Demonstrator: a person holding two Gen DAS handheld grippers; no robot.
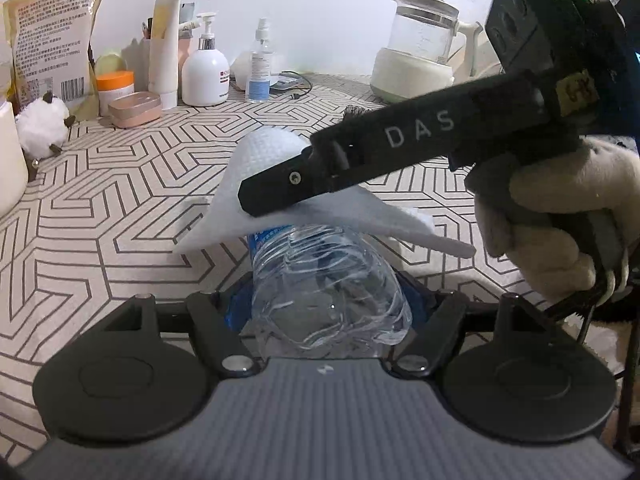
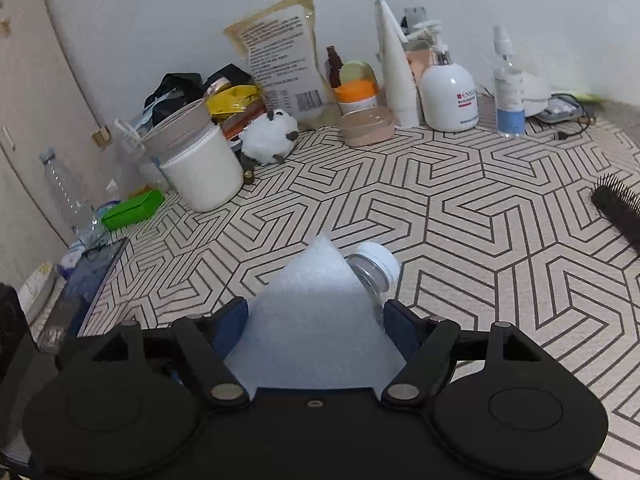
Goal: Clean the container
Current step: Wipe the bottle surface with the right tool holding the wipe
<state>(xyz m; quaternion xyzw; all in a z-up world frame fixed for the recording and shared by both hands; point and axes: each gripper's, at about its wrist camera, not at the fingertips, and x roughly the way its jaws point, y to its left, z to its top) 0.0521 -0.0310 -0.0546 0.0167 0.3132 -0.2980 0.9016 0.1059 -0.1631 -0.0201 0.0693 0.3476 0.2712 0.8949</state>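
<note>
A clear plastic water bottle [image 1: 324, 284] with a blue label lies between my left gripper's [image 1: 322, 308] jaws, which are shut on its body. My right gripper [image 1: 276, 192] reaches in from the right and presses a white folded cloth [image 1: 264, 168] onto the bottle's upper part. In the right wrist view the cloth [image 2: 316, 320] sits between the jaws of the right gripper [image 2: 316, 320], shut on it, and covers most of the bottle. The bottle's white cap [image 2: 378, 258] and neck stick out past the cloth to the right.
A patterned tablecloth [image 2: 460, 216] covers the table. At the back stand a white pump bottle [image 2: 450, 94], spray bottle [image 2: 508, 88], paper bag [image 2: 280, 56], white tub [image 2: 200, 168], plush sheep [image 2: 266, 138] and a kettle [image 1: 420, 52]. A black hairbrush [image 2: 616, 208] lies right.
</note>
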